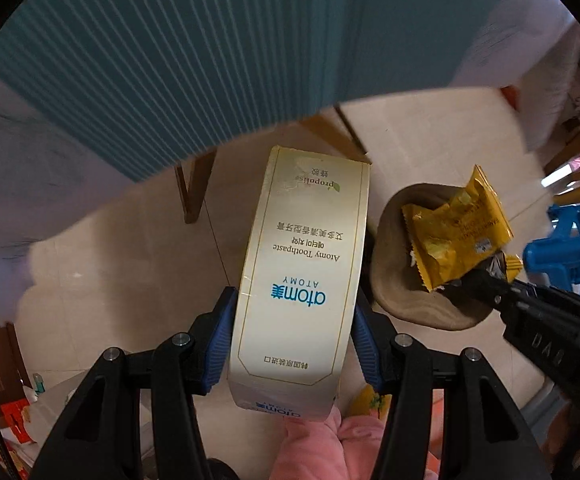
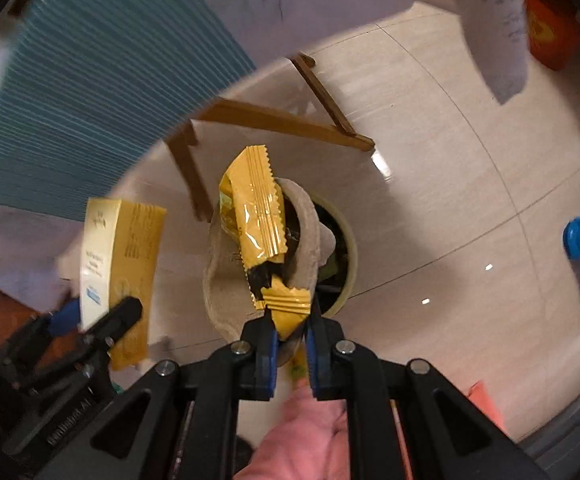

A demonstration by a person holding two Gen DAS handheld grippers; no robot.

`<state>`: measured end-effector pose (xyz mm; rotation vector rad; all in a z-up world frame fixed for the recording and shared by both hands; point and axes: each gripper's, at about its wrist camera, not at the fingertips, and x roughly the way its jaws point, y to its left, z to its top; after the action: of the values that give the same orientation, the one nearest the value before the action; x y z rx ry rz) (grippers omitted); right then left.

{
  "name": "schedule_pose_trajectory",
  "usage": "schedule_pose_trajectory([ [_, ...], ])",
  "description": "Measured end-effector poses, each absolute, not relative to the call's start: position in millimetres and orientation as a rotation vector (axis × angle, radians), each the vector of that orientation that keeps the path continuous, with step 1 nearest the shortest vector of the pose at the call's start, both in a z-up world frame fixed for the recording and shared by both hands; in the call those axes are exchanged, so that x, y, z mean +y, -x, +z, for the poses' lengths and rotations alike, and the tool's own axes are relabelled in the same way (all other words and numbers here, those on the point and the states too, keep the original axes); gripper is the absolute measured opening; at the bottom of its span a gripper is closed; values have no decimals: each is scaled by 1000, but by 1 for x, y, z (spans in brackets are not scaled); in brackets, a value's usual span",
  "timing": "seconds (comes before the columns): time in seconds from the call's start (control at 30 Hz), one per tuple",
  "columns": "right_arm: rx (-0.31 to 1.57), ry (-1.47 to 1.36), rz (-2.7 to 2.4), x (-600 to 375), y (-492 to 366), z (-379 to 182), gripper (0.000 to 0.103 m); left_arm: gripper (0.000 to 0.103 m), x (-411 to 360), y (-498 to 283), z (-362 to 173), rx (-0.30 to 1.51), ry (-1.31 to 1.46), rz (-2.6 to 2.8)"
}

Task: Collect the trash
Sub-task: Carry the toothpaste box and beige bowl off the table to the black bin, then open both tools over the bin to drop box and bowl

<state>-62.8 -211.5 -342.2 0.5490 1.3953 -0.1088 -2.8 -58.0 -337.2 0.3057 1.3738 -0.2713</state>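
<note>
A toothpaste box is clamped at frame centre by the left gripper; a yellow wrapper is pinched in the nearly closed right gripper. Both are carried above the bin. Release over its opening is judged next.

Even, soft indoor light, small glints on the floor tiles, motion blur and dark fisheye corners throughout.

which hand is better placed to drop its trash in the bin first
Right, probably. Its tongs pinch the yellow wrapper, which hangs over the bin and the brown paper tray at its mouth. The left tongs grip the toothpaste box off to the side, above bare floor.
</note>
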Motion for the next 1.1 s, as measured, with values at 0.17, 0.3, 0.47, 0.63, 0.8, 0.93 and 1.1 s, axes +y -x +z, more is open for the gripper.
schedule_pose_trajectory([
  [0.17, 1428, -431, -140, -194, 46, -394, 11, 53, -50, -13, -394, 1410, -300, -244],
  [0.3, 1458, -325, -161, -175, 31, -431, 11, 54, -46, -18, -425, 1426, -303, -240],
  [0.47, 1475, -200, -175, -149, 15, -460, 11, 64, -44, -19, -448, 1446, -319, -258],
  [0.63, 1460, -220, -118, -137, 8, -468, 12, 66, -28, -24, -455, 1452, -306, -234],
  [0.8, 1466, -243, -112, -140, 13, -466, 16, 66, -17, -29, -452, 1452, -287, -215],
  [0.93, 1484, -244, -108, -143, 15, -469, 16, 66, -13, -29, -453, 1443, -293, -199],
  [1.1, 1491, -246, -110, -150, 19, -464, 16, 66, -15, -30, -450, 1433, -280, -181],
])
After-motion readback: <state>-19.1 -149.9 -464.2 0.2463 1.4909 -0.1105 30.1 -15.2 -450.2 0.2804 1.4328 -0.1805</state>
